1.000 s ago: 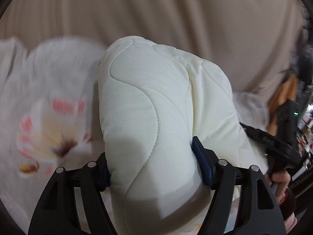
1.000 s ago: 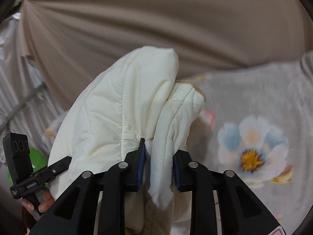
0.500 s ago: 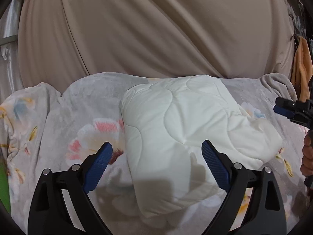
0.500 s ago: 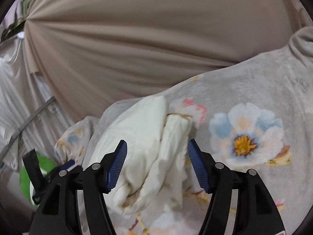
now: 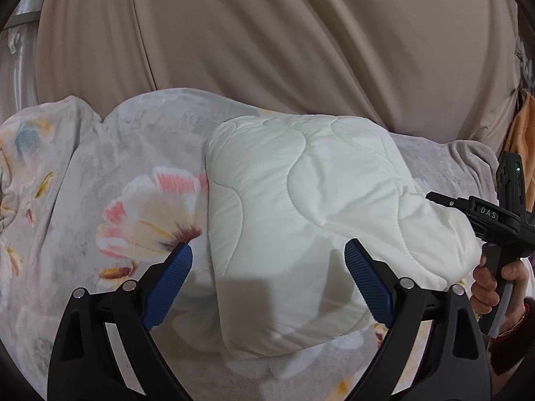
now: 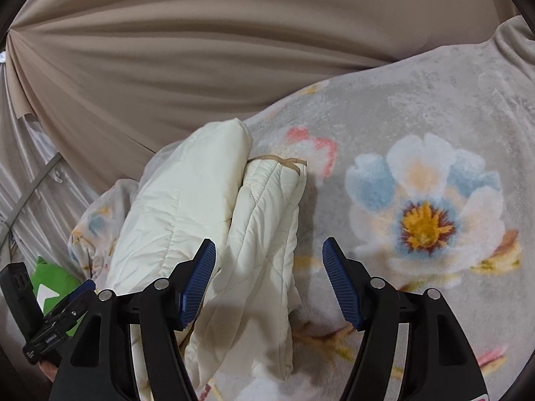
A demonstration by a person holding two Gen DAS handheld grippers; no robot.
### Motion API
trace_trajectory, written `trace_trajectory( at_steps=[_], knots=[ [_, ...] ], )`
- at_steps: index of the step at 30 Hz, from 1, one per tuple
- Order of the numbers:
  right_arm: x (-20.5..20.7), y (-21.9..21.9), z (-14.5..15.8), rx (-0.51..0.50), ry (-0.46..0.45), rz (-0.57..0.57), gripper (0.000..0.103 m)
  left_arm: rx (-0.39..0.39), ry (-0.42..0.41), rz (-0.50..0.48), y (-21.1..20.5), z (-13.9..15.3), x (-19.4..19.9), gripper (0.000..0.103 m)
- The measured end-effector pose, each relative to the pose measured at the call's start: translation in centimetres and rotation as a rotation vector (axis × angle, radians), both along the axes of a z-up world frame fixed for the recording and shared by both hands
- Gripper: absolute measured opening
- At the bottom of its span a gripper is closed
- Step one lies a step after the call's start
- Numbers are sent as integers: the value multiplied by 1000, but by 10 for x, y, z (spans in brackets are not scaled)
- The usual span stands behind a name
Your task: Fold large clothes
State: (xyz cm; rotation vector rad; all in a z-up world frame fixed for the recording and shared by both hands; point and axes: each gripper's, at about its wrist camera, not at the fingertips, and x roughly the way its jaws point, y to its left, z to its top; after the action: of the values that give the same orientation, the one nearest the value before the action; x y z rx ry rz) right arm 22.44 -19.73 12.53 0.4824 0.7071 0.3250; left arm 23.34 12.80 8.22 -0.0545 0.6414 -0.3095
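A folded cream quilted garment [image 5: 301, 207] lies as a puffy bundle on a grey floral blanket [image 5: 117, 153]. My left gripper [image 5: 267, 250] is open and held just in front of the bundle's near left edge, its blue pads clear of the cloth. In the right wrist view the garment [image 6: 207, 220] shows its layered side edge. My right gripper [image 6: 269, 245] is open there, its left pad beside the fold and not pressing it. Each gripper also shows at the edge of the other view: the right gripper [image 5: 438, 198] and the left gripper [image 6: 80, 292].
A beige curtain [image 5: 267, 33] hangs close behind the blanket. A hand [image 5: 495, 280] grips the right tool's handle. A green object [image 6: 50, 284] sits low at the left and an orange cloth [image 5: 521, 127] hangs at the far right. Bare blanket [image 6: 418, 117] spreads right of the bundle.
Both grippers let go of the garment and opened. The bundle dropped from being held up to lying on the blanket, and both grippers drew back from it.
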Motion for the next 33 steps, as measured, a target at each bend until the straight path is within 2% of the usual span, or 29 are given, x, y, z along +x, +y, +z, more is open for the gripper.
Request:
trace_trajectory(
  at_steps=[2, 4, 8, 10, 13, 14, 15, 16, 17, 18, 20, 21, 24, 27, 30, 32, 33],
  knots=[
    [7, 5, -5, 8, 16, 12, 66, -2, 7, 0, 1, -2, 3, 90],
    [15, 7, -12, 39, 42, 25, 66, -42, 24, -20, 7, -4, 8, 92],
    [29, 2, -24, 113, 84, 38, 71, -247, 111, -29, 37, -15, 31, 96],
    [39, 2, -32, 168, 116, 67, 72, -372, 190, -39, 55, -30, 53, 96],
    [52, 10, -40, 218, 149, 105, 73, -503, 305, -65, 65, -58, 82, 97],
    [56, 13, -43, 238, 160, 122, 69, -524, 322, -84, 64, -64, 88, 97],
    [59, 17, -44, 263, 165, 141, 56, -547, 339, -102, 62, -70, 94, 97],
    [59, 21, -42, 268, 158, 152, 48, -565, 344, -119, 58, -72, 96, 88],
    [56, 26, -34, 243, 130, 159, 32, -584, 344, -145, 54, -70, 96, 80],
    [51, 29, -24, 209, 102, 164, 24, -562, 333, -141, 49, -62, 93, 73],
    [33, 32, 1, 159, 38, 177, 21, -499, 283, -157, 39, -42, 82, 65],
    [23, 30, 14, 156, 1, 185, 20, -487, 256, -183, 34, -29, 72, 64],
    [-17, 3, 53, 187, -90, 183, 20, -518, 204, -276, 26, 9, 38, 64],
    [-70, -24, 72, 172, -134, 147, 20, -495, 168, -374, 5, 35, -3, 64],
    [-122, -48, 73, 148, -141, 97, 21, -472, 186, -444, -18, 33, -34, 64],
    [-145, -63, 60, 132, -119, 51, 22, -475, 237, -471, -37, 14, -47, 64],
    [-150, -69, 48, 115, -89, 30, 23, -461, 287, -476, -50, -5, -48, 65]
  ],
)
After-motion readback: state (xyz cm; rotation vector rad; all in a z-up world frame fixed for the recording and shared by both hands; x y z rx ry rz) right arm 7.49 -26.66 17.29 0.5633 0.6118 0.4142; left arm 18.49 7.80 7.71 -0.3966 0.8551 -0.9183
